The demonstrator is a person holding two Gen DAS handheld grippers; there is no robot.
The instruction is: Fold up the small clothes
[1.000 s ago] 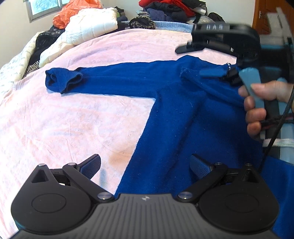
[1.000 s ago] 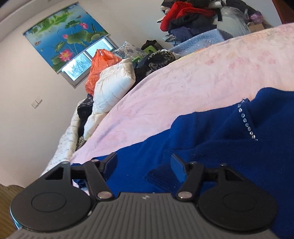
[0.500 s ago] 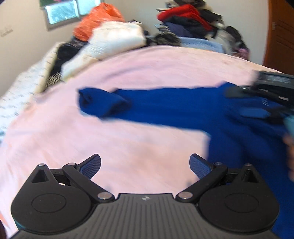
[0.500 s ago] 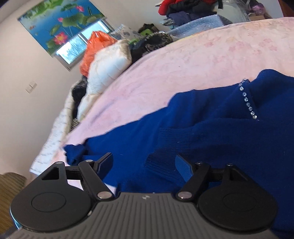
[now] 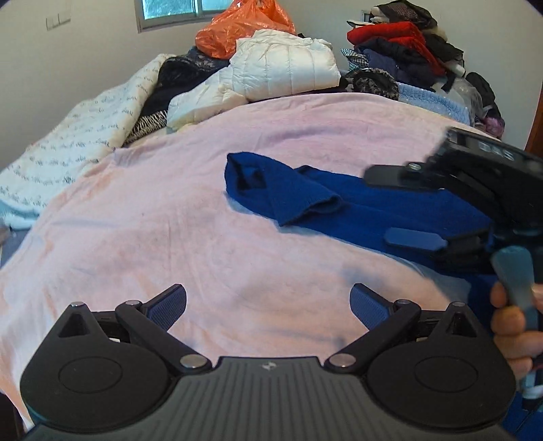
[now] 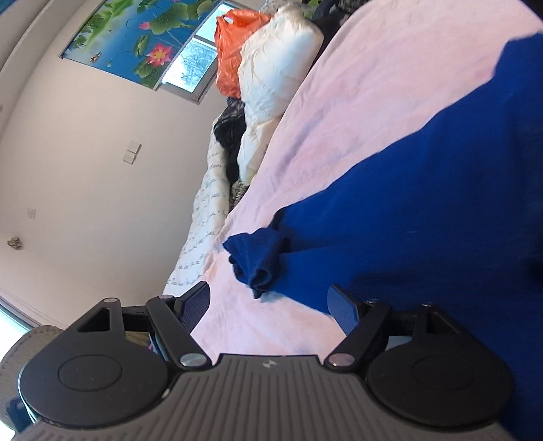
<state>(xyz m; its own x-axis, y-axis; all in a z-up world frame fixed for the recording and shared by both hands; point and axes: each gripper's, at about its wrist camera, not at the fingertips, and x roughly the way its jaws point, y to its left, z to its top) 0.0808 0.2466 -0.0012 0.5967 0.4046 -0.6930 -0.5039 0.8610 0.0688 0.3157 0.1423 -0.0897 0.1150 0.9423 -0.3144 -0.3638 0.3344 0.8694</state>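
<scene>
A dark blue sweater lies flat on the pink bedsheet, its left sleeve stretched out and the cuff folded back on itself. My left gripper hangs open over bare sheet in front of the cuff, holding nothing. My right gripper, held by a hand, hovers over the sleeve a little behind the cuff. In the right wrist view the right gripper has its jaws closing, with the sleeve's edge and sheet in the gap. Its pads press on nothing.
Along the bed's far side lie a white puffer jacket, an orange plastic bag and a heap of red and dark clothes. A white patterned quilt hangs off the left edge. A wall with a window stands behind.
Both grippers have moved left from the sweater's body toward the sleeve cuff. The right gripper has rolled, tilting its view. The sweater itself has not shifted.
</scene>
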